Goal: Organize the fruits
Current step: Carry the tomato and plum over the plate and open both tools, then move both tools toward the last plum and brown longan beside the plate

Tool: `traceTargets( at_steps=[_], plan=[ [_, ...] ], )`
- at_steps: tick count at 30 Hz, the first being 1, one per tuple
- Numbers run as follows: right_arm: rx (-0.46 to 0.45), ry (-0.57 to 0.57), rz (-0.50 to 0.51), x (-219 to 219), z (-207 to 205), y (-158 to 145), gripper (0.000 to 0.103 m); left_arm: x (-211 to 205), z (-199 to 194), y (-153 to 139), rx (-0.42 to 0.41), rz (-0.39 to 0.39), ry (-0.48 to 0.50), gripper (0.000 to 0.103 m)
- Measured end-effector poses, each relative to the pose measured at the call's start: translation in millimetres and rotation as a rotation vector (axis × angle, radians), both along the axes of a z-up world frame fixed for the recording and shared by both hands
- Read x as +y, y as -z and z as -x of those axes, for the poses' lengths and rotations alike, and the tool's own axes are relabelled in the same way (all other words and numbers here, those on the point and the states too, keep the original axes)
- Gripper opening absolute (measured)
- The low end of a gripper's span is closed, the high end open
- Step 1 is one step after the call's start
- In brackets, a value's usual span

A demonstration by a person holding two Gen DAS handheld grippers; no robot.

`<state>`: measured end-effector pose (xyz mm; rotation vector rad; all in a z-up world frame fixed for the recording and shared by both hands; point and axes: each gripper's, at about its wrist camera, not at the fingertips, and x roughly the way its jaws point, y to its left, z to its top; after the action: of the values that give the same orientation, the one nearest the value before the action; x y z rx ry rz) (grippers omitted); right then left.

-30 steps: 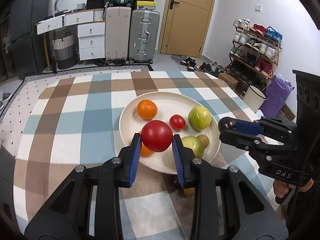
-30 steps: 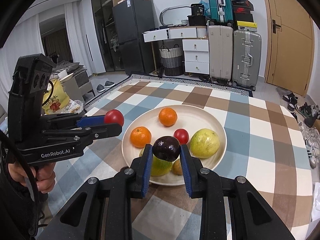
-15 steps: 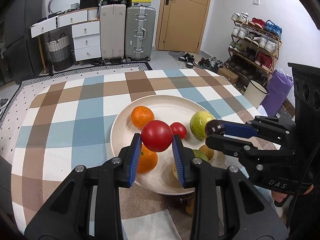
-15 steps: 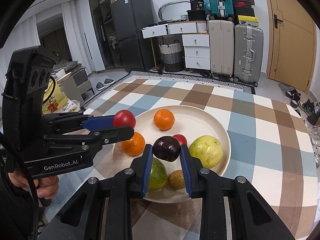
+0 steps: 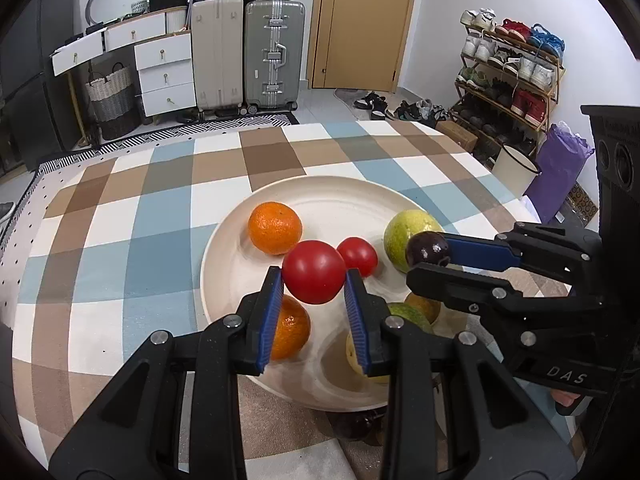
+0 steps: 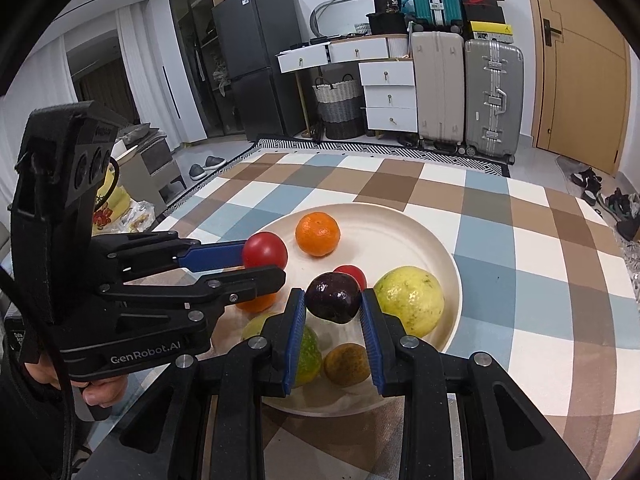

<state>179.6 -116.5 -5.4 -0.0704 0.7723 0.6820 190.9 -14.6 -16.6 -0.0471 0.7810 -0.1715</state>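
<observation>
- A red tomato (image 5: 314, 277) was clamped in the left hand-held gripper (image 5: 314, 300) and a dark plum (image 6: 333, 297) in the right hand-held gripper (image 6: 332, 316), both held above the cream plate (image 5: 360, 196).
- Each fruit would best be lowered into a bare patch and released gently, so that nothing was set rolling.
- Oranges (image 5: 275, 227), a small tomato (image 5: 357, 256) and green fruit (image 6: 410, 300) crowded the plate's near half.
- Beyond, the checked desk (image 5: 160, 208) was seen bare; suitcases (image 5: 274, 52) stood well apart.
</observation>
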Motion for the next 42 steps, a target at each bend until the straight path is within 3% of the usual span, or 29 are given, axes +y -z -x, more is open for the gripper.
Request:
traceTargets(
  at_steps=[7,12,14,15,16,17,18,21,22,31,42],
  plan=[
    [-0.014,-0.005,0.022,5,3,-1,0.028,-5,-1,3,0.015,-0.017,0.009,0.029],
    [-0.030,0.022,0.023,0,7,-8,0.045,-4,8,-5,0.007,-0.013,0.004,0.031],
    [-0.039,0.042,0.014,-6,10,-13,0.055,-2,13,-8,0.005,-0.017,-0.006,0.042],
    [-0.040,0.052,0.012,-8,12,-15,0.059,0,16,-11,0.000,-0.018,-0.013,0.054],
    [-0.039,0.066,0.011,-12,15,-17,0.072,3,22,-14,-0.012,-0.019,-0.028,0.069],
    [-0.039,0.073,0.007,-16,18,-18,0.085,6,28,-17,-0.023,-0.020,-0.046,0.077],
    [-0.044,0.078,-0.001,-19,21,-20,0.088,10,33,-20,-0.034,-0.021,-0.067,0.087],
    [-0.044,0.102,-0.004,-27,33,-22,0.100,20,47,-28,-0.048,0.006,-0.097,0.092],
    [-0.044,0.114,-0.001,-29,36,-22,0.102,23,52,-30,-0.042,0.018,-0.102,0.100],
    [0.024,0.173,-0.003,-42,60,-13,0.102,29,93,-34,-0.054,-0.002,-0.132,0.102],
    [0.102,0.147,0.042,-27,75,7,0.102,33,122,-5,0.002,-0.011,-0.146,0.102]
  ],
)
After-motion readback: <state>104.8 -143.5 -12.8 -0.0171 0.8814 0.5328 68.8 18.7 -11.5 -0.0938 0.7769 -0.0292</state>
